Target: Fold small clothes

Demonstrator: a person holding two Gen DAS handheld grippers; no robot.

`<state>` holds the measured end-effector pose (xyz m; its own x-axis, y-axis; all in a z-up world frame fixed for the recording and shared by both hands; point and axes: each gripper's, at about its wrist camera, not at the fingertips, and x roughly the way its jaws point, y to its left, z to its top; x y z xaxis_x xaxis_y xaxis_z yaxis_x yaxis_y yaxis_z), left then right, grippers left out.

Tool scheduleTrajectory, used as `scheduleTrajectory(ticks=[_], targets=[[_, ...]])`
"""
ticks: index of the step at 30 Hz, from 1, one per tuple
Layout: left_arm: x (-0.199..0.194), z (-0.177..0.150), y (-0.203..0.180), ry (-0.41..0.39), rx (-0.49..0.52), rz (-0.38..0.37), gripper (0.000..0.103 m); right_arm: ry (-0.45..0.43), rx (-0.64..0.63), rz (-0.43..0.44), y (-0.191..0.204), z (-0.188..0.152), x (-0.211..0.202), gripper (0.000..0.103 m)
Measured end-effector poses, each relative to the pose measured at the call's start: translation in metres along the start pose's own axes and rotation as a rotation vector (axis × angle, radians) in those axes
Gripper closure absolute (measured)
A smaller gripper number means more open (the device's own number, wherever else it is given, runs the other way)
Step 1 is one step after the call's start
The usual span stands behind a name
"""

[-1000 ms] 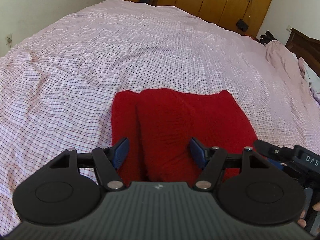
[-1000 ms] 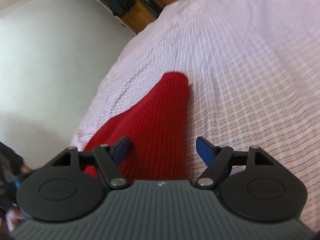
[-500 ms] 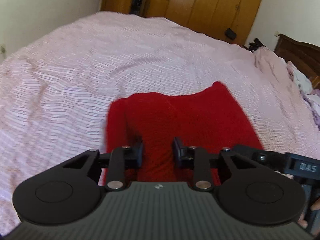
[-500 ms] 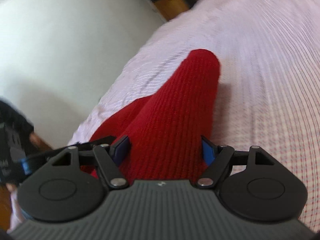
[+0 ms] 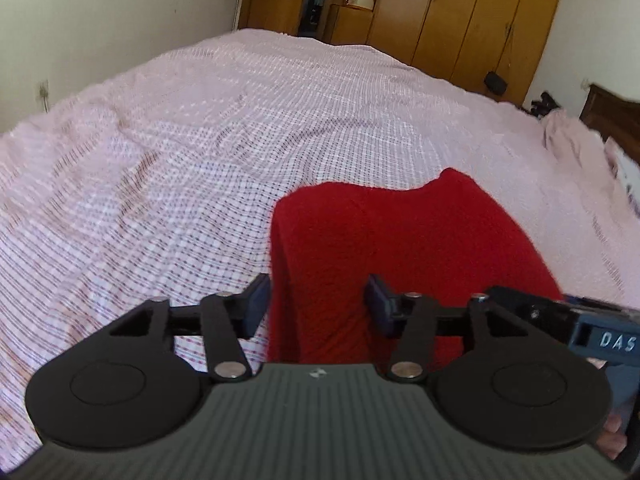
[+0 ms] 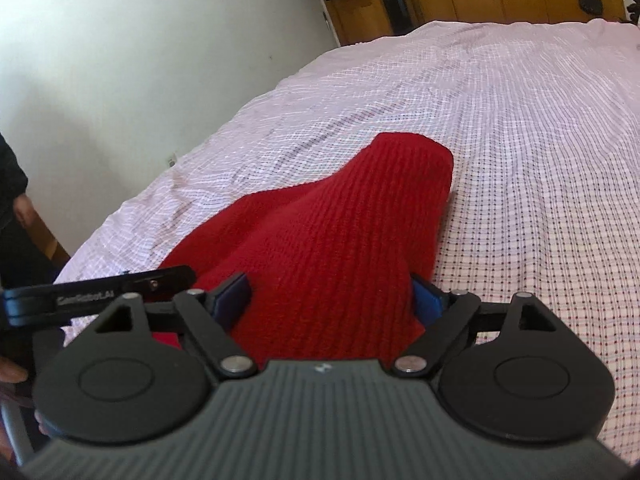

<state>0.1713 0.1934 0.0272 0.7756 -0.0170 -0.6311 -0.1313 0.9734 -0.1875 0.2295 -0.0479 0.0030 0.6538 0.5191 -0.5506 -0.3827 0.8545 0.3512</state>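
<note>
At far left, pale wall (image 5: 100, 20), then a wide bed under a pink checked bedspread (image 5: 180, 168), wrinkled in places. Left gripper (image 5: 316, 300) low over the near edge of the bed, jaws parted and straddling the left fold of a red knit garment (image 5: 400, 240); left blue pad just off the cloth's edge over the bedspread, right pad against the red knit, nothing pinched between them. Red knit garment lying near the front edge of the bed, folded into a thick bundle, one far corner raised in a rounded hump. To the right, right gripper (image 6: 332, 300), jaws spread wide with the garment's bulk between them, both blue pads at the cloth's sides; whether pressing or merely touching, impossible to tell. Right gripper's arm visible at the right edge of the left wrist view, lettered "DAS". Further back and right, wooden wardrobes (image 5: 460, 12) along the far wall, and a dark wooden headboard (image 5: 612, 120) at the right edge beside bunched pink bedding.
</note>
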Motion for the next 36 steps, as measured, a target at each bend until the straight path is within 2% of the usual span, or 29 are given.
scheduleTrajectory(ticks=[2, 7, 13, 17, 22, 25, 27, 30, 33, 36], targets=[[0.002, 0.000, 0.000, 0.002, 0.001, 0.006, 0.036, -0.005, 0.009, 0.006, -0.002, -0.001, -0.002, 0.016], [0.009, -0.002, 0.011, 0.040, -0.091, -0.051, 0.034, -0.002, 0.077, 0.019, -0.015, -0.002, -0.008, 0.016], [0.018, -0.001, 0.011, 0.072, -0.082, -0.075, 0.028, 0.003, 0.211, 0.077, -0.043, -0.013, -0.017, 0.017], [0.025, -0.004, 0.020, 0.093, -0.167, -0.109, 0.024, 0.034, 0.272, 0.121, -0.057, -0.015, -0.005, 0.007], [0.034, -0.009, 0.034, 0.121, -0.267, -0.179, 0.024, 0.111, 0.429, 0.269, -0.079, -0.023, 0.023, 0.005], [0.037, -0.010, 0.038, 0.128, -0.285, -0.226, 0.030, 0.100, 0.426, 0.291, -0.076, -0.024, 0.026, 0.009], [0.037, -0.010, 0.039, 0.128, -0.303, -0.261, 0.039, 0.088, 0.453, 0.308, -0.076, -0.026, 0.025, 0.023], [0.034, -0.011, 0.038, 0.121, -0.320, -0.305, 0.050, 0.071, 0.496, 0.329, -0.077, -0.026, 0.016, 0.034], [0.024, -0.011, 0.028, 0.107, -0.274, -0.302, 0.054, 0.062, 0.496, 0.325, -0.073, -0.021, 0.000, 0.037], [0.012, -0.011, 0.020, 0.119, -0.282, -0.331, 0.055, 0.045, 0.512, 0.346, -0.067, -0.018, -0.019, 0.038]])
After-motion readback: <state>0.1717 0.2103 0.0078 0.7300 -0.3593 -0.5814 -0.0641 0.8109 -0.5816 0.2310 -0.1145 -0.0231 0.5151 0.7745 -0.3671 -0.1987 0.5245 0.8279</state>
